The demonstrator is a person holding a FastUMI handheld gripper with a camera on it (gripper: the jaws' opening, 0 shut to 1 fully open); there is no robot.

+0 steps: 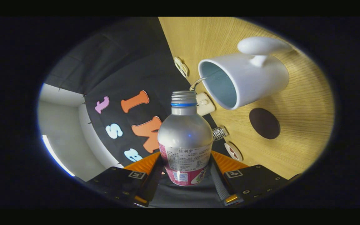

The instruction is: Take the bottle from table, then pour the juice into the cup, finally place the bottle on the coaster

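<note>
Between the clamped fingers of the gripper [184, 175], a silver bottle [184, 137] (uncapped, labelled) tilts toward the white cup [245, 79].

Bottle [185, 137] in claw [184, 170], near cup [244, 79]

wooden table [295, 147], small objects [220, 132] along its edge

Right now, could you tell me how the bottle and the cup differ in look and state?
The bottle is silvery metal with a printed label; the cup is plain white with a pale blue inside. The bottle has a narrow threaded neck, while the cup has a wide mouth and a handle. The bottle is clamped between the gripper fingers, off the table; the cup stands free on the wooden table. Both are open at the top.
</note>
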